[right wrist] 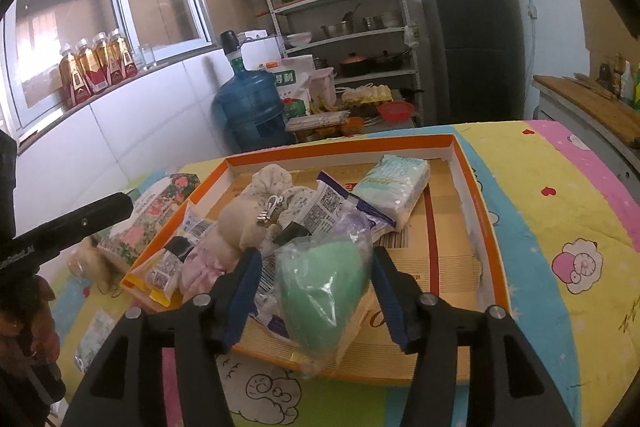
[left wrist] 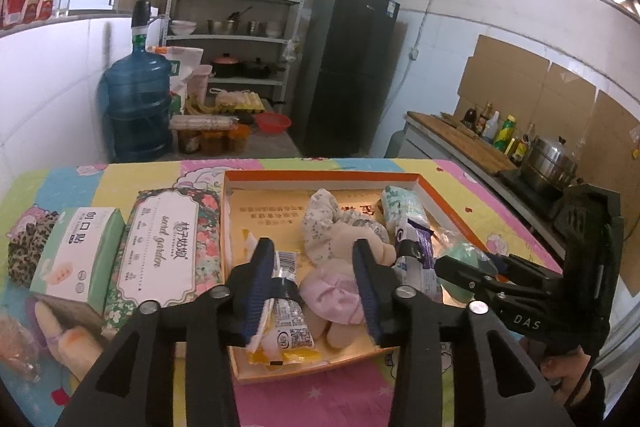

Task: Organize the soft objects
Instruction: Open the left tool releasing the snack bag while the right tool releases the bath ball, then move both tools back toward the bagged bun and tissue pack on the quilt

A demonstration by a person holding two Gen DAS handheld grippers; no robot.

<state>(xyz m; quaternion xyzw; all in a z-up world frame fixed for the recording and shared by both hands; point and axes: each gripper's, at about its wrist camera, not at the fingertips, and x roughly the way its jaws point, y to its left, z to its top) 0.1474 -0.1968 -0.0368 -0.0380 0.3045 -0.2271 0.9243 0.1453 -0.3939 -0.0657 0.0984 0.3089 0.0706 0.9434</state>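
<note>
- Left claw (left wrist: 316,287): jaws parted wide, hanging over the near end of the orange-rimmed box (left wrist: 430,187). The plush doll (left wrist: 340,259) and a yellow-edged snack packet (left wrist: 286,315) lie between the pads, apparently loose; back out straight so you drag neither.
- Right claw (right wrist: 316,291): jaws apart, pads clear of the bagged green sponge (right wrist: 320,295), which lies at the box's near edge with its bag hanging over the rim. Nudge it inward before you leave, or it may tip out.
- Already in the box: a tissue pack (right wrist: 394,183) at the far side and a purple-and-white packet (right wrist: 340,215) beside the doll.
- Outstanding on the counter (left wrist: 460,171), left of the box: floral tissue pack (left wrist: 168,239), green-and-white pack (left wrist: 76,255), leopard-print cloth (left wrist: 24,251). Take the floral pack next, across its narrow side.
- Items at the lower left are too blurred to name.
</note>
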